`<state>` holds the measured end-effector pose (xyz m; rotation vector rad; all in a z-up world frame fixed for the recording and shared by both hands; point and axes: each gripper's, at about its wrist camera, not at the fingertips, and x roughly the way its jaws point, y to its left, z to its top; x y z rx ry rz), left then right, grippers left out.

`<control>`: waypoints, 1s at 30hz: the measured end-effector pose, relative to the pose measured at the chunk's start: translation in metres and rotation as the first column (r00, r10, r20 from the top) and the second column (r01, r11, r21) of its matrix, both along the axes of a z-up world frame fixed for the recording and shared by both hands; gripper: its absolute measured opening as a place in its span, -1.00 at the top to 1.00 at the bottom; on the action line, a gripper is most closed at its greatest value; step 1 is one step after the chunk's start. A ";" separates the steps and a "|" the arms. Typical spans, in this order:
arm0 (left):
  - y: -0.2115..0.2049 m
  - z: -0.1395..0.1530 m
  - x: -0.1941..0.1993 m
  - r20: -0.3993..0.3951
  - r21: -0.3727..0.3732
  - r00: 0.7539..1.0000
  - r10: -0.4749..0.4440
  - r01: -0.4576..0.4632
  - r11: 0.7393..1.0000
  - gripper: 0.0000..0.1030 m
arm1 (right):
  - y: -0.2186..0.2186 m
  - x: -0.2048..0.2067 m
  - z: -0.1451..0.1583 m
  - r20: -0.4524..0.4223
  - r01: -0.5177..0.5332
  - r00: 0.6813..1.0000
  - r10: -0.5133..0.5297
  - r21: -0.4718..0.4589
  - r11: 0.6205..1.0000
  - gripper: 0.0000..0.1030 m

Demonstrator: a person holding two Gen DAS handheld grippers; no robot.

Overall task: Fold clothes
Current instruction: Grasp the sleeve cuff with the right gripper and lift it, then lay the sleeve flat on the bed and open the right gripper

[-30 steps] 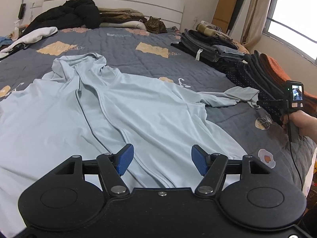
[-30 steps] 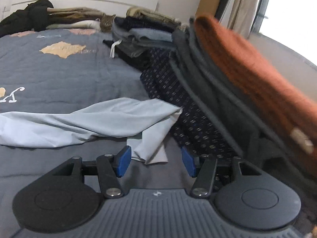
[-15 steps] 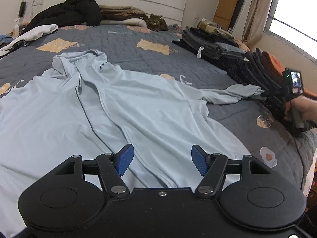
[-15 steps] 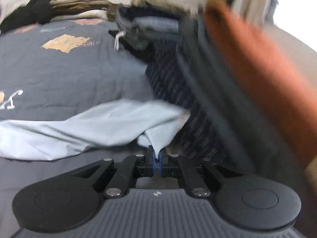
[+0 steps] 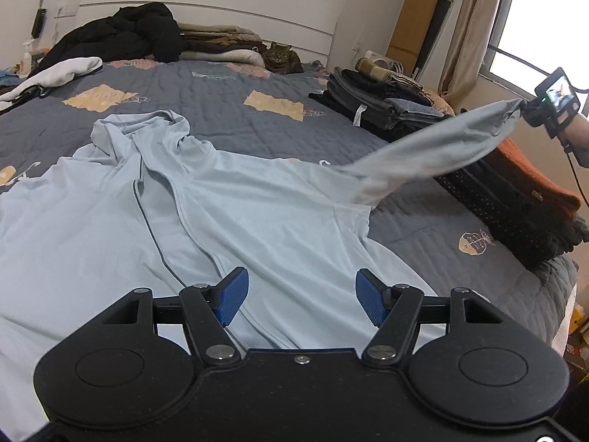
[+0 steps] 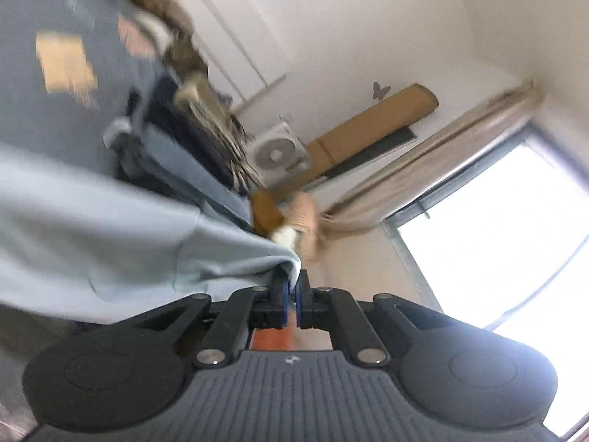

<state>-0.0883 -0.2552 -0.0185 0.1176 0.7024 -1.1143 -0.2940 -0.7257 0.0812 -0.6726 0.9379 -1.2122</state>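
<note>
Sleeve-fold step: right gripper (image 6: 291, 291) clamped on the cuff of the light blue hoodie (image 5: 221, 213), sleeve (image 5: 430, 147) lifted off the bed (image 5: 221, 92), left gripper (image 5: 302, 294) half-open, empty above hoodie hem; next, probably carry sleeve inward across hoodie chest.

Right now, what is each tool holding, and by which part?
Right tool pinches the light blue hoodie by its sleeve cuff; left tool holds nothing.
</note>
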 end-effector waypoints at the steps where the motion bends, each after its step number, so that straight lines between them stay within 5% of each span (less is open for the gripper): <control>1: 0.000 0.000 0.000 0.000 0.000 1.000 -0.002 0.002 1.000 -0.24 | -0.007 0.001 -0.006 -0.047 0.021 0.999 -0.021 -0.013 1.000 0.89; 2: -0.001 0.000 0.000 -0.001 -0.001 1.000 -0.003 0.003 1.000 -0.24 | -0.013 0.003 -0.012 -0.093 0.041 0.995 -0.043 -0.026 0.999 0.87; 6: -0.001 0.001 0.002 -0.006 -0.004 1.000 -0.006 0.006 1.000 -0.24 | -0.011 -0.003 -0.028 -0.009 0.054 0.999 -0.053 0.095 0.994 0.71; 8: -0.001 0.000 0.003 -0.010 -0.005 1.000 -0.005 0.005 1.000 -0.24 | 0.001 -0.004 -0.033 0.028 0.029 0.999 -0.033 0.130 0.991 0.33; 10: 0.000 0.001 0.002 -0.013 -0.008 1.000 -0.005 0.005 1.000 -0.24 | 0.022 -0.002 -0.039 0.080 -0.031 0.997 0.020 0.147 0.989 0.23; 14: 0.000 0.003 0.000 -0.009 -0.014 1.000 -0.011 0.011 1.000 -0.24 | 0.074 0.015 -0.055 0.167 -0.213 0.971 0.173 0.261 0.942 0.21; 20: 0.001 0.006 -0.004 -0.004 -0.019 1.000 -0.015 0.015 1.000 -0.24 | 0.133 0.062 -0.101 0.237 -0.410 0.910 0.340 0.405 0.817 0.20; 30: 0.001 0.001 0.006 -0.016 -0.007 1.000 -0.003 0.002 1.000 -0.24 | 0.121 0.119 -0.146 0.297 -0.414 0.909 0.294 0.550 0.726 0.21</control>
